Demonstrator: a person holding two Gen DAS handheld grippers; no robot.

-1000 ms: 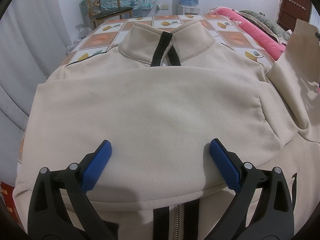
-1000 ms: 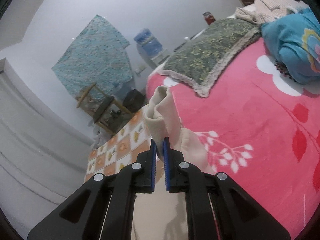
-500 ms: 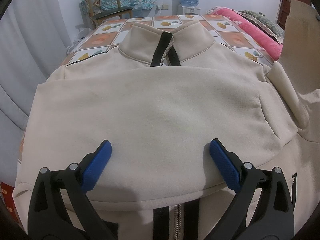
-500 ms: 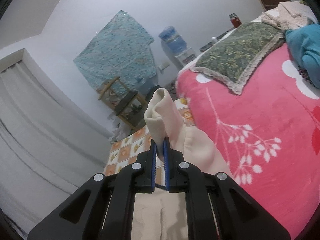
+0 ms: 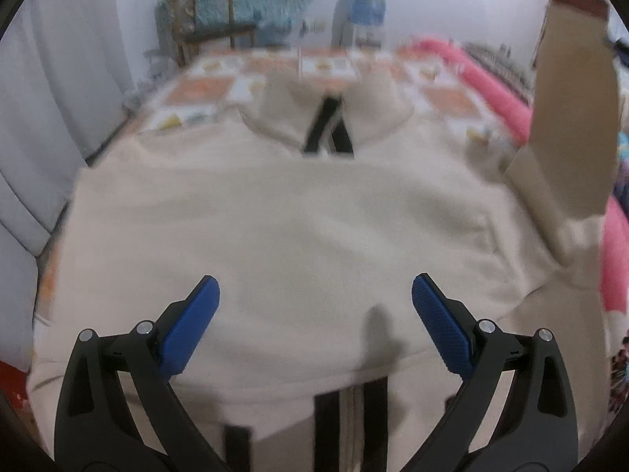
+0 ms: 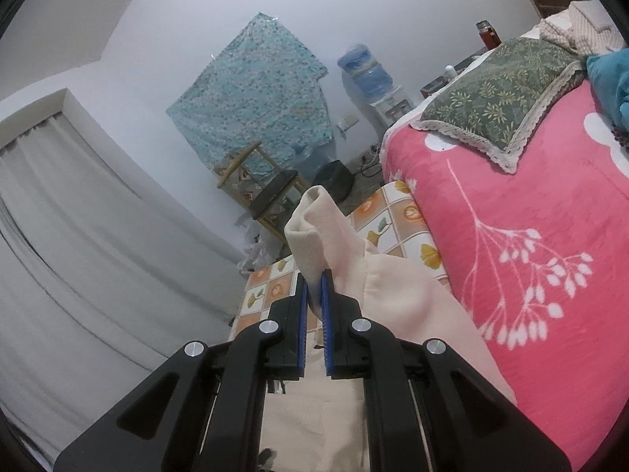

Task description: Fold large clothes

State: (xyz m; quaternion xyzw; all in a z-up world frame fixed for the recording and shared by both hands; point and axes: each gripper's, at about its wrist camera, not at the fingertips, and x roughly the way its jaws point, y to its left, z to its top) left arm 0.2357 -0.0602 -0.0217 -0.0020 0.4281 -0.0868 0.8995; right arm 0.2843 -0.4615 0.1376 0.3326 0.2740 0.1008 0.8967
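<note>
My right gripper (image 6: 313, 287) is clenched on the sleeve (image 6: 314, 228) of the cream jacket (image 5: 283, 228), and it has carried that sleeve up and inward from over the pink blanket (image 6: 530, 236) toward the checked sheet (image 6: 267, 287), so the cuff now stands above the jaws with the rest trailing down behind. My left gripper (image 5: 314, 306) hangs released, jaws wide, just above the jacket's folded-up hem, having lifted slightly off the cloth. I judge the sleeve fold is under way: next the sleeve should be laid across the body, which lies flat, collar away from me.
</note>
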